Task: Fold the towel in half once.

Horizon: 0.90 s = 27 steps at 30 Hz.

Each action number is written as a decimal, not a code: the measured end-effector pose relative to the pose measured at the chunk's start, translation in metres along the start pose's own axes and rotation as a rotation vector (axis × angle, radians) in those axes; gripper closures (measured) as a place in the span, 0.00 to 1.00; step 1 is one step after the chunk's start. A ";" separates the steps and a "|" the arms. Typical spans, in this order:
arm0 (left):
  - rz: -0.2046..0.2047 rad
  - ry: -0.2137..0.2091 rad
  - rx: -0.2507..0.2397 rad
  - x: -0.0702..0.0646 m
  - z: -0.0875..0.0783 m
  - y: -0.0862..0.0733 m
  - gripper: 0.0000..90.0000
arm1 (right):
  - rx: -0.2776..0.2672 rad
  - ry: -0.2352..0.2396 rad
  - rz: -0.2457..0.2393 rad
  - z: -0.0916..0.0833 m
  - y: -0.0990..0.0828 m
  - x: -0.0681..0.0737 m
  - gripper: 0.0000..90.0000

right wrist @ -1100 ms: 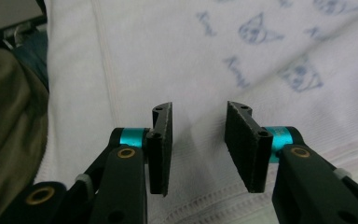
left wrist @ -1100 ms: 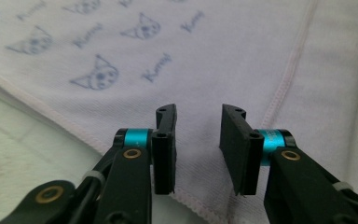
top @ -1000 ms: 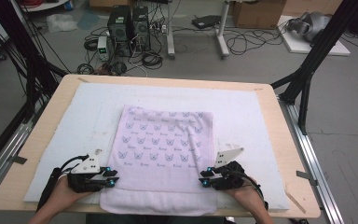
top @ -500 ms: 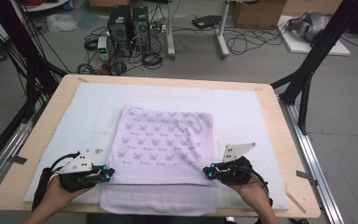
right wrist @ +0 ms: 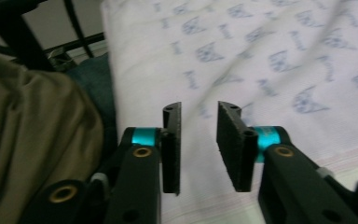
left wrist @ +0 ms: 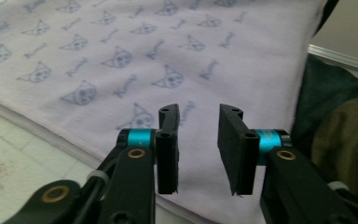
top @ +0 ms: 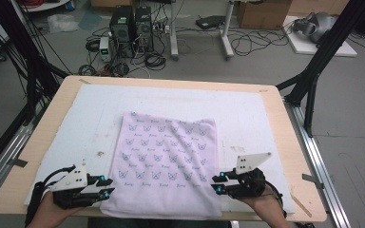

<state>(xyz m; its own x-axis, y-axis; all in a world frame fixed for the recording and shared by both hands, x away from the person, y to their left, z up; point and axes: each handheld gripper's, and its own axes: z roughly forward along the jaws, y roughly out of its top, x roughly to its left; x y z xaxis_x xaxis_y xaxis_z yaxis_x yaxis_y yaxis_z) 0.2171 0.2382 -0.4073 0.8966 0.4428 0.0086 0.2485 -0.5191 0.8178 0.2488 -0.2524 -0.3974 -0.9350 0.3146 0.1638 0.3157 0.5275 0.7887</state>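
A pale lilac cloth (top: 166,161) with a small blue print lies flat on the white mat (top: 100,109); its near edge reaches the table's front. My left gripper (top: 107,186) hovers at the cloth's near left corner, pointing inward. In the left gripper view its jaws (left wrist: 198,114) stand apart above the cloth (left wrist: 121,56), gripping nothing. My right gripper (top: 217,183) sits at the near right corner, facing the left one. Its jaws (right wrist: 198,109) are also parted over the cloth (right wrist: 261,56), with nothing pinched. Both pairs of jaws have just been opening.
The wooden table (top: 285,123) carries the mat. Black frame legs (top: 313,80) stand at its right and left sides. Computer towers (top: 130,23) and cables lie on the floor beyond. The person's clothing (right wrist: 32,116) is close behind the table's near edge.
Both grippers have let go of the cloth's near corners, opened, and drawn slightly up and outward. The cloth stays spread flat.
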 end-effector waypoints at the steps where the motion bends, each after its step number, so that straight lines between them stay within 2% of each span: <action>1: -0.005 0.005 -0.003 0.004 0.003 0.001 0.74 | 0.001 -0.017 0.004 0.002 0.002 -0.005 0.75; 5: -0.021 0.027 0.002 0.022 0.015 0.002 0.73 | 0.003 -0.049 0.021 0.011 0.010 -0.027 0.70; 9: -0.044 0.041 0.009 0.039 0.030 0.004 0.72 | 0.031 -0.108 0.041 0.021 0.013 -0.048 0.67; 12: -0.052 0.040 0.021 0.051 0.043 0.005 0.71 | 0.028 -0.142 0.043 0.026 0.016 -0.063 0.67; 17: -0.091 0.046 0.059 0.073 0.065 0.007 0.68 | 0.040 -0.153 0.071 0.042 0.018 -0.085 0.66; 18: -0.099 0.041 0.073 0.075 0.069 0.006 0.69 | 0.054 -0.151 0.077 0.046 0.018 -0.088 0.66; 19: -0.088 0.037 0.084 0.076 0.072 0.005 0.75 | 0.072 -0.153 0.081 0.051 0.016 -0.089 0.66; 20: -0.077 0.044 0.072 0.075 0.072 0.004 0.79 | 0.094 -0.156 0.080 0.054 0.015 -0.091 0.66; 21: -0.074 0.040 0.072 0.074 0.072 0.005 0.92 | 0.103 -0.154 0.084 0.058 0.014 -0.092 0.67; 22: -0.068 0.043 0.078 0.074 0.070 0.006 0.96 | 0.108 -0.147 0.092 0.060 0.013 -0.092 0.69; 24: -0.062 0.049 0.070 0.072 0.067 0.005 0.97 | 0.113 -0.155 0.090 0.062 0.012 -0.093 0.73; 27: -0.061 0.053 0.057 0.067 0.059 0.003 0.98 | 0.125 -0.167 0.083 0.062 0.013 -0.091 0.89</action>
<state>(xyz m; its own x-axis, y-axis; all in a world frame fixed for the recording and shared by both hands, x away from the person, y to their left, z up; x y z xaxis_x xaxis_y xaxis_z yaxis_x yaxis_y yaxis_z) 0.2998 0.2231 -0.4381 0.8587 0.5125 -0.0087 0.3242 -0.5298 0.7837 0.3479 -0.2253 -0.4393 -0.8685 0.4818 0.1162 0.4175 0.5849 0.6954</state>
